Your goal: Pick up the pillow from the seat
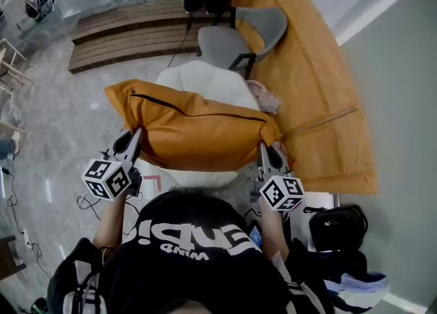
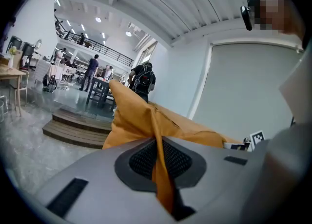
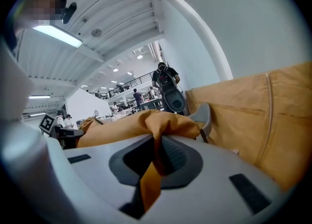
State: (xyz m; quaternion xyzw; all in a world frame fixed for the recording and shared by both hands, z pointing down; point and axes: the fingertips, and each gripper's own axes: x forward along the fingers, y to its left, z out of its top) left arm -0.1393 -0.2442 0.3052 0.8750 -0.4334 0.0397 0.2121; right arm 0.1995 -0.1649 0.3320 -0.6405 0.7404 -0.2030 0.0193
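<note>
An orange pillow (image 1: 194, 132) with a dark zip line hangs in the air above a white seat (image 1: 205, 77), stretched between both grippers. My left gripper (image 1: 135, 135) is shut on the pillow's near left corner, and the orange cloth (image 2: 158, 169) runs pinched between its jaws in the left gripper view. At the near right corner my right gripper (image 1: 265, 147) is shut too, with a fold of the pillow (image 3: 151, 169) squeezed between the jaws. Most of the seat is hidden under the pillow.
A grey chair (image 1: 242, 39) stands beyond the white seat. A long orange bench or sofa (image 1: 321, 94) runs along the right wall. Wooden steps (image 1: 130, 33) lie at the far left. A black bag (image 1: 338, 227) sits near the person's right side. Cables trail on the floor at left.
</note>
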